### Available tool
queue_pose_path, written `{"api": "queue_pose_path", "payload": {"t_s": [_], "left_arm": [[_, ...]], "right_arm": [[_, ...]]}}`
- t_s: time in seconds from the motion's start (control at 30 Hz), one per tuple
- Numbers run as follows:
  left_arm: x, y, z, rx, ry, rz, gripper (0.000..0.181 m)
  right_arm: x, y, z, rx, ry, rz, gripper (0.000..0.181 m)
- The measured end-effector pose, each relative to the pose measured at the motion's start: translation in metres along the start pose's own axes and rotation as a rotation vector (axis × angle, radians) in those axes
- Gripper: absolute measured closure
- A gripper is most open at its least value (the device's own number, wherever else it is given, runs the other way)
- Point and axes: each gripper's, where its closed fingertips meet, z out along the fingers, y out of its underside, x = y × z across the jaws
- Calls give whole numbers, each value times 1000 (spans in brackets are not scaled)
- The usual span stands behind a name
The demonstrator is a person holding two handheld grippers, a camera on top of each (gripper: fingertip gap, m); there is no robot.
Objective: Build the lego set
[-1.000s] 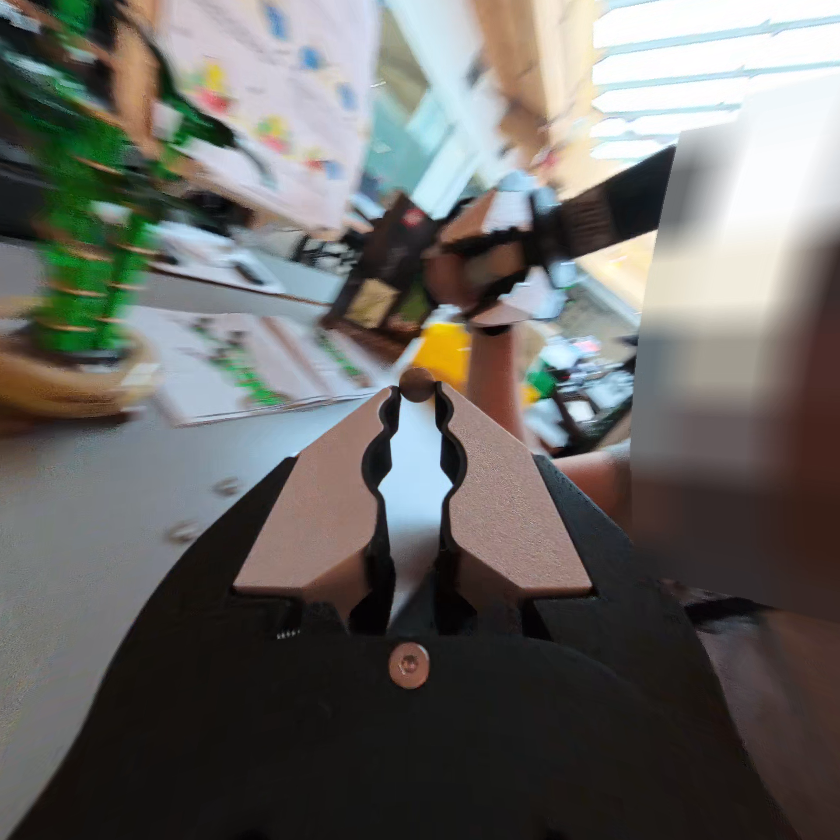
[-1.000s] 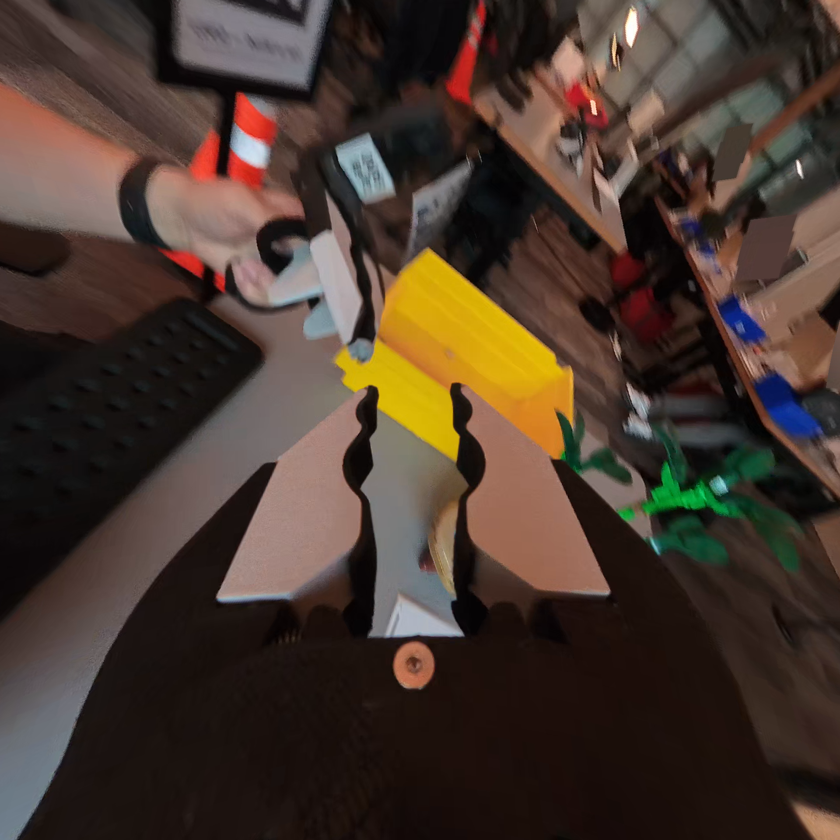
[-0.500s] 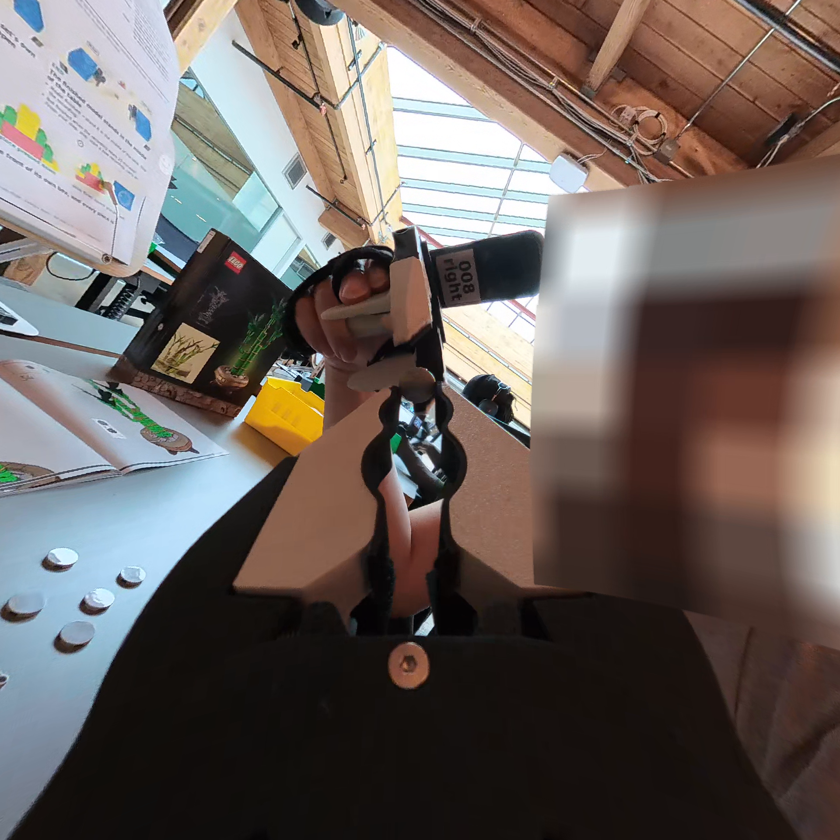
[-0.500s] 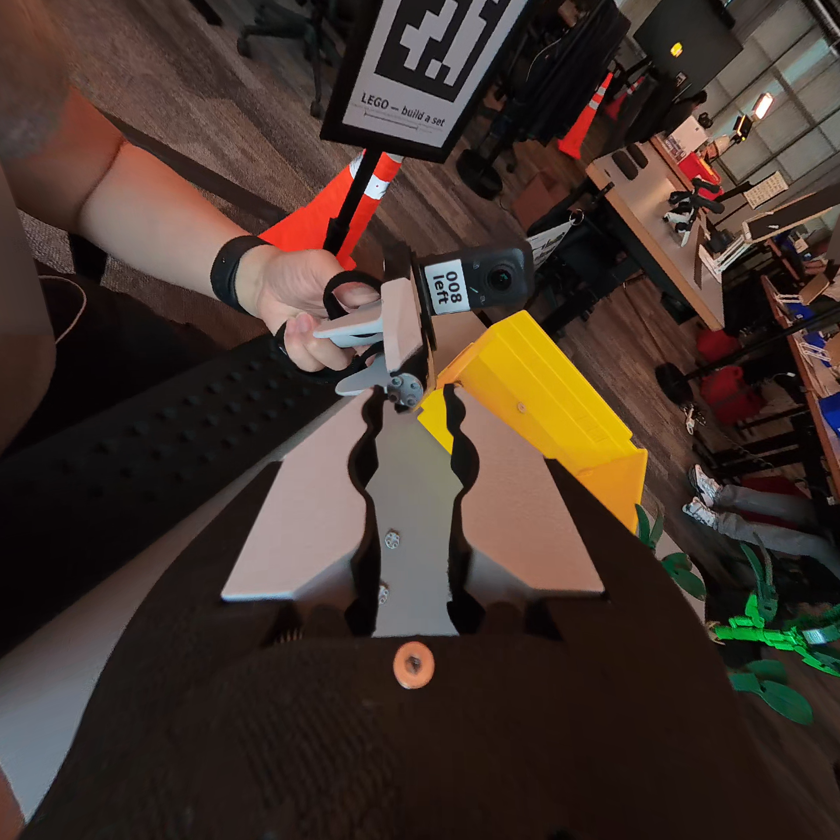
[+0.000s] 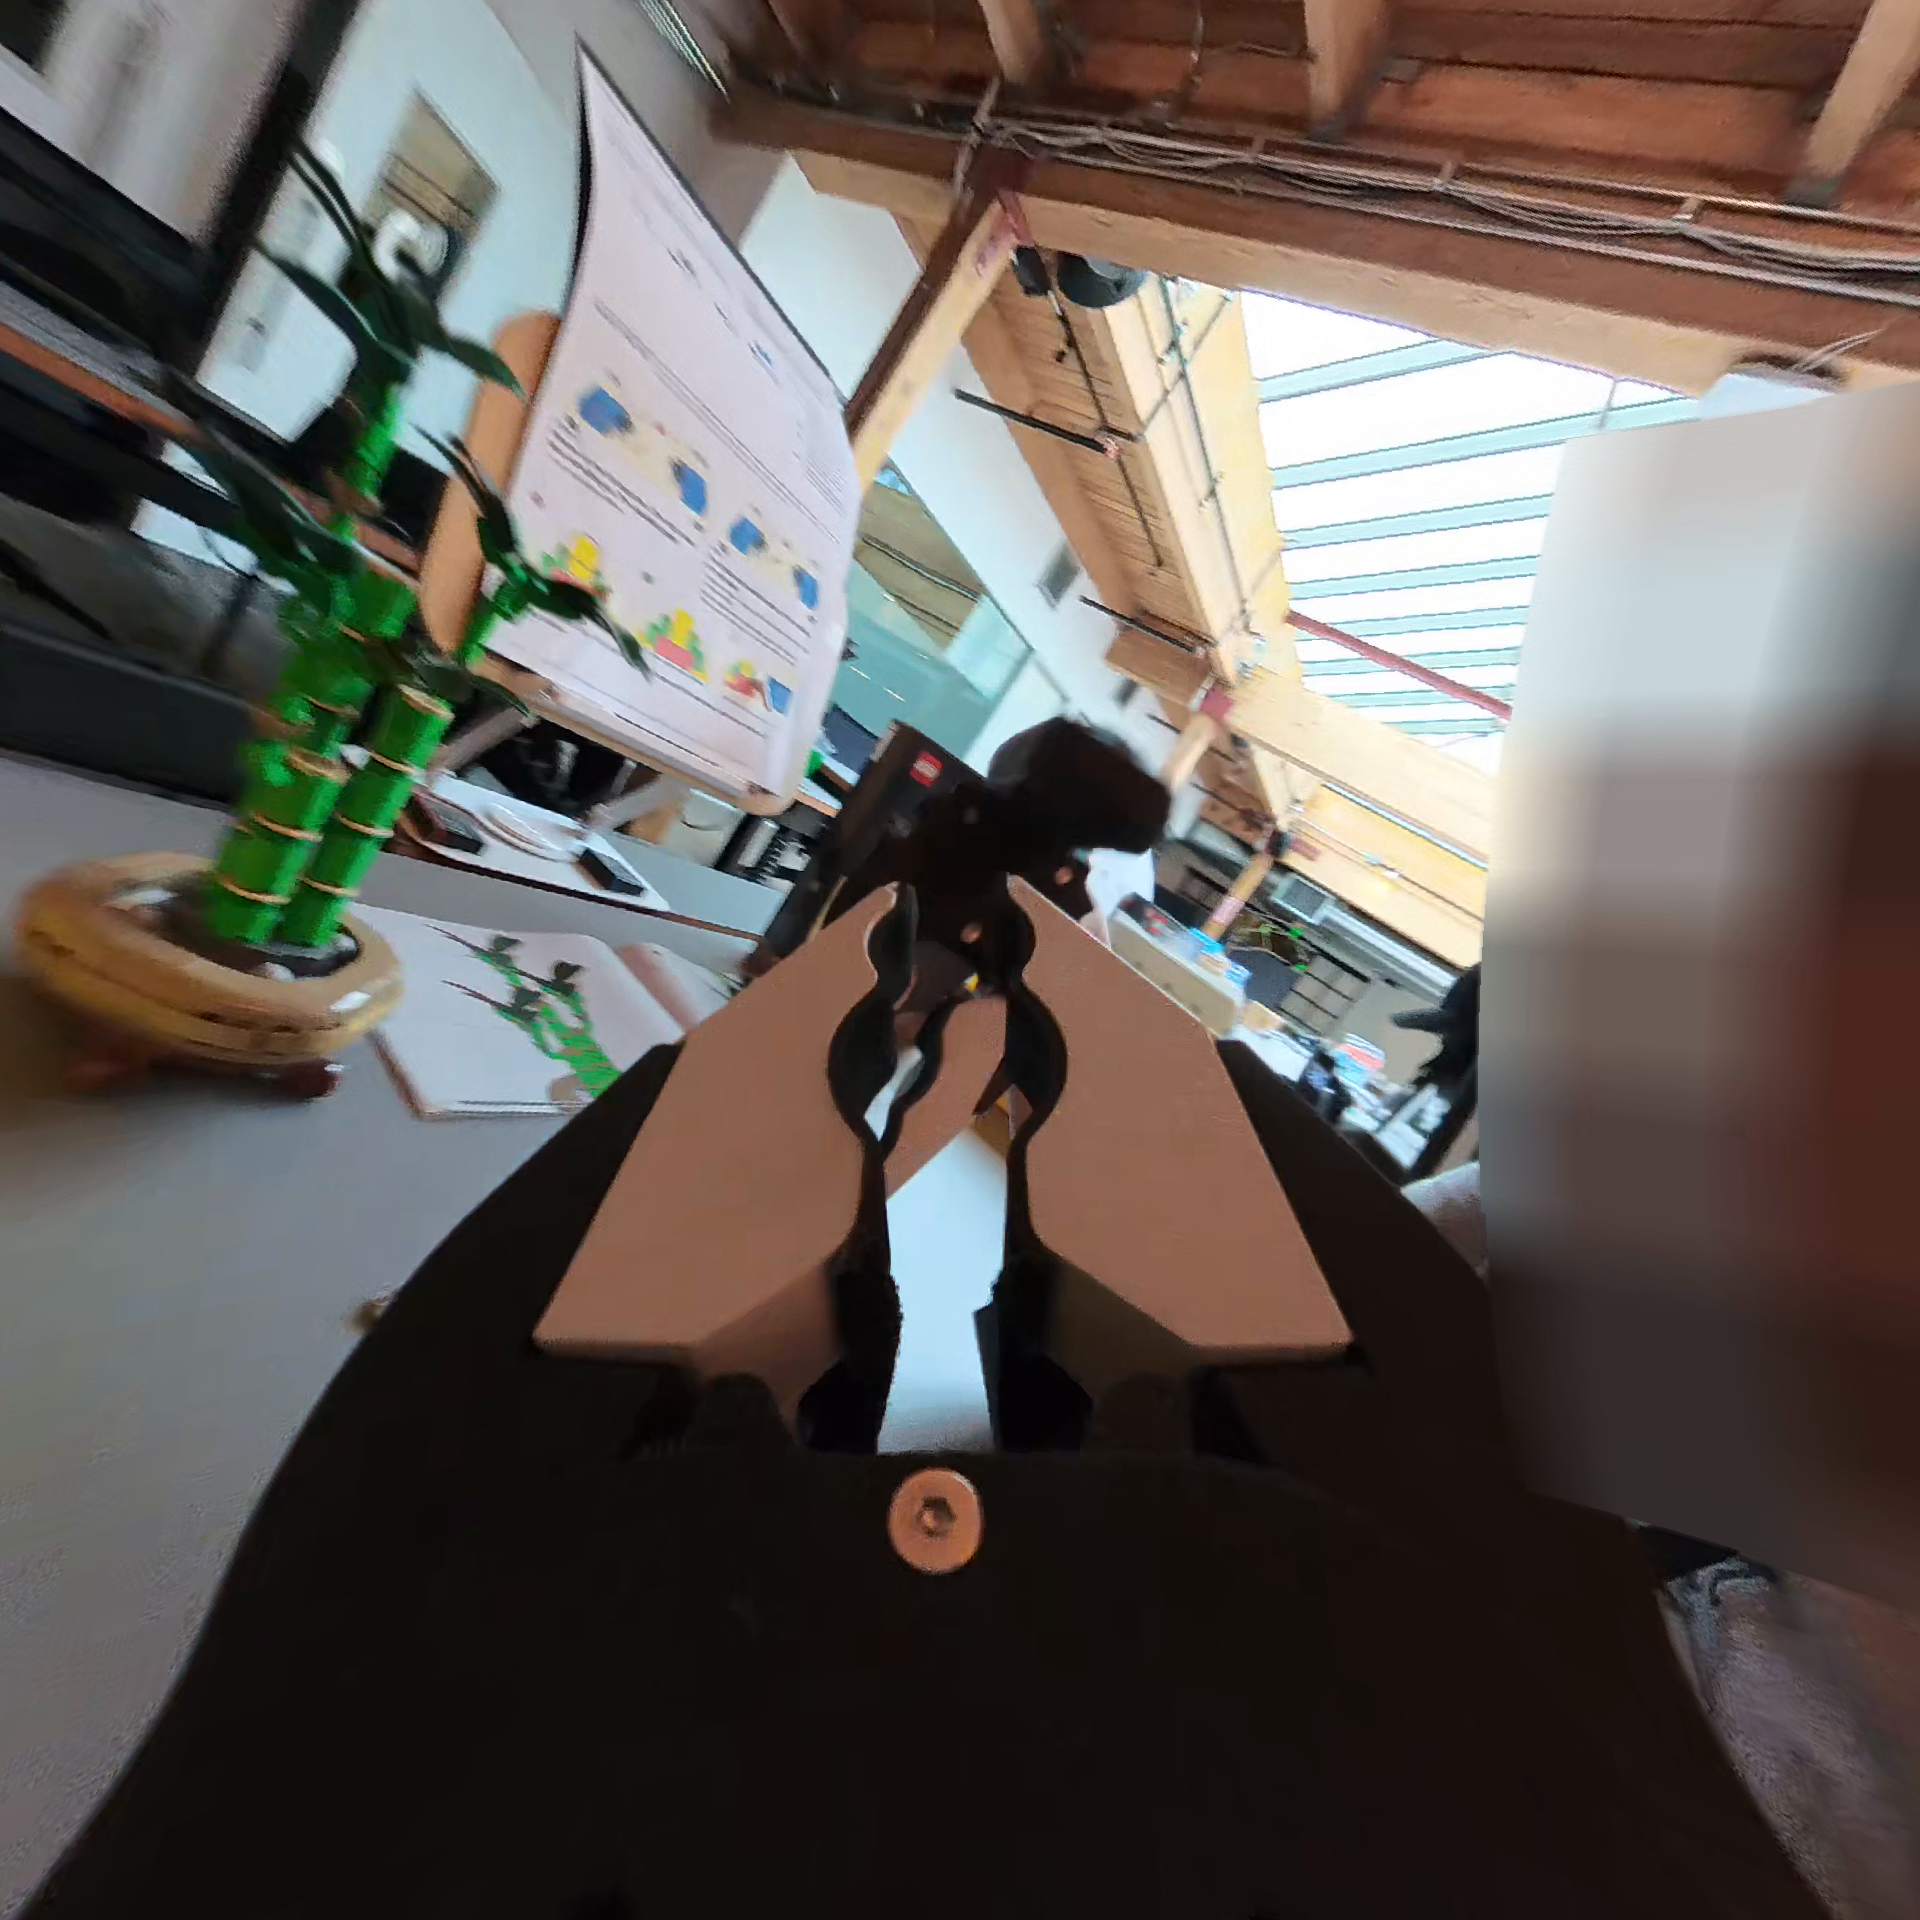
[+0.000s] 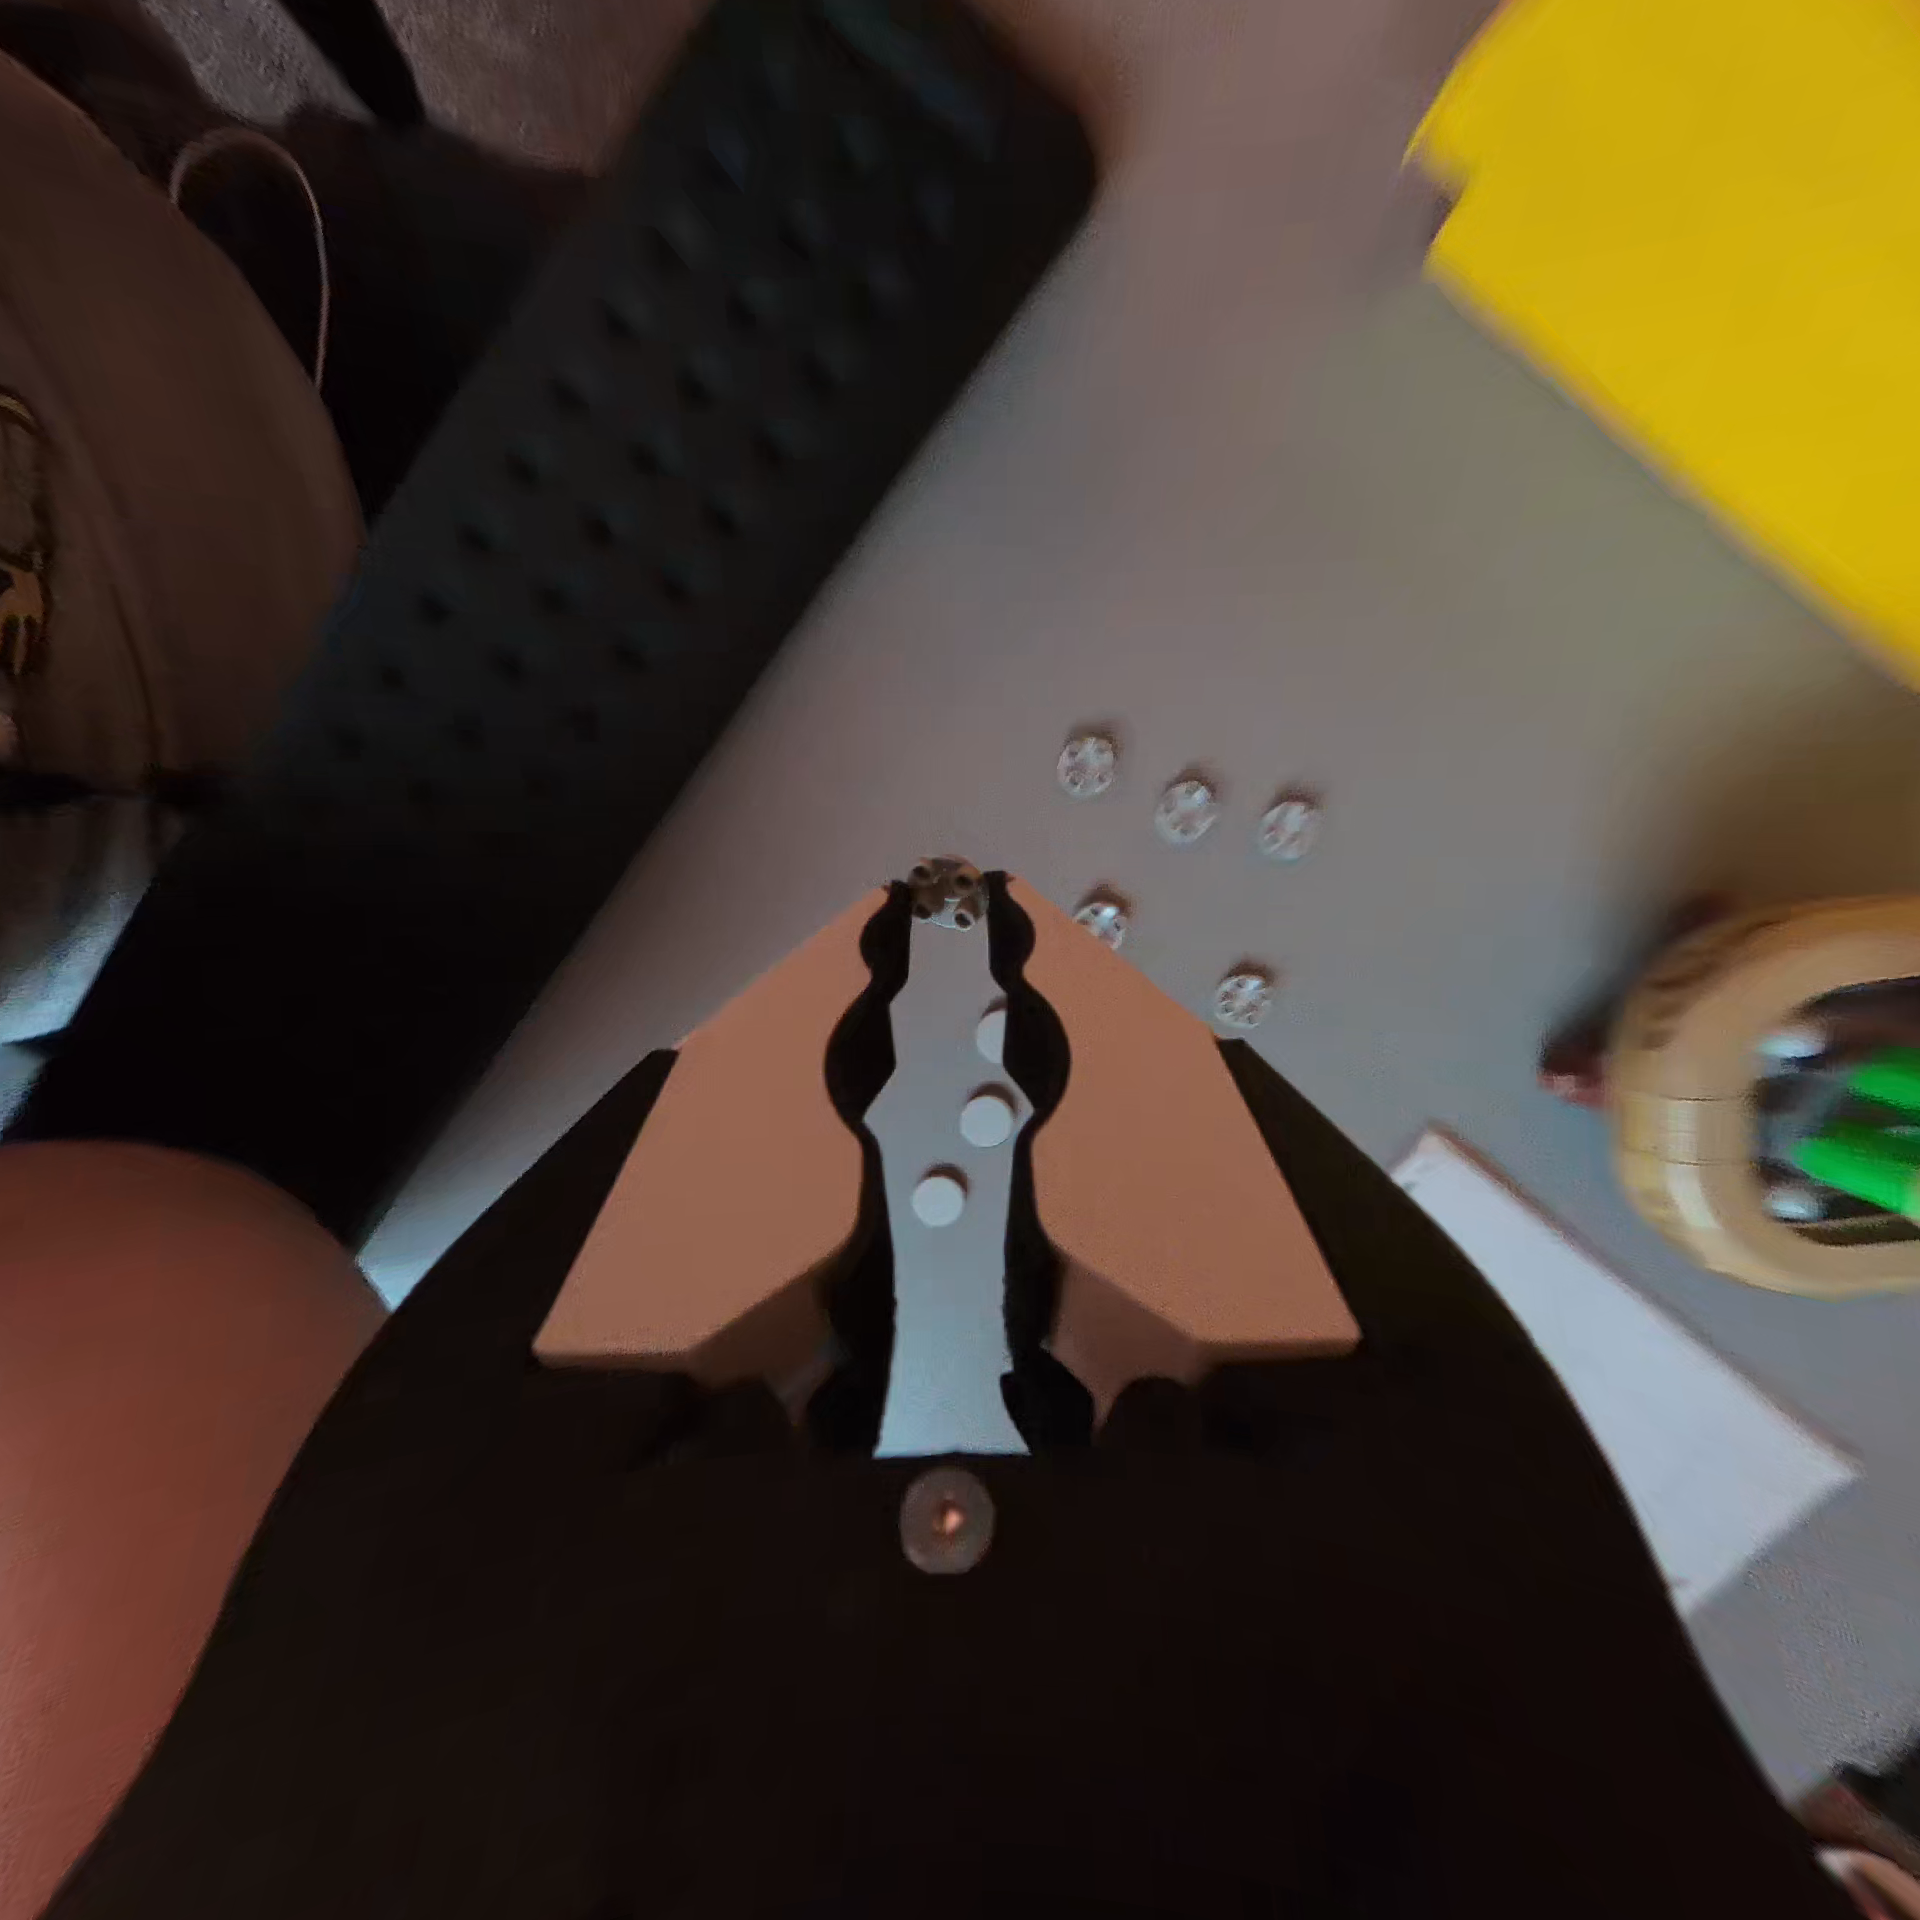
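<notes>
My right hand-held gripper (image 6: 945,883) pinches a small round stud (image 6: 943,896) above the table (image 6: 1195,540); left hand-held gripper (image 5: 951,914) slightly parted, empty.

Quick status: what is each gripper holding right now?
Left gripper: open, holding nothing.
Right gripper: shut on a small round grey piece.

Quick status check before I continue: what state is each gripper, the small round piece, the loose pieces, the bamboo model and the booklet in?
right gripper: shut on small round piece
small round piece: pinched at the fingertips, above the table
left gripper: open, empty
loose round pieces: flat on the table
bamboo model: upright in its tan base
instruction booklet: lying open
</notes>
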Motion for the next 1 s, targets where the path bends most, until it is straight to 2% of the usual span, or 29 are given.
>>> {"api": "queue_pose_path", "payload": {"t_s": [0.03,0.13,0.23,0.47,0.8,1.0], "left_arm": [[2,-7,-9,18,-24,27,170],[12,-30,-33,78,-71,93,171],[27,-51,-54,109,-110,163,171],[59,-80,-84,173,-180,304,174],[59,-83,-102,206,-209,311,175],[61,-87,-104,205,-219,335,175]], "right_arm": [[2,6,11,-48,-42,46,167],[13,22,37,-159,-76,106,167],[19,28,53,-194,-92,119,167],[22,33,72,-253,-109,126,167],[28,27,80,-222,-98,191,163],[31,20,60,-125,-76,218,160]]}}
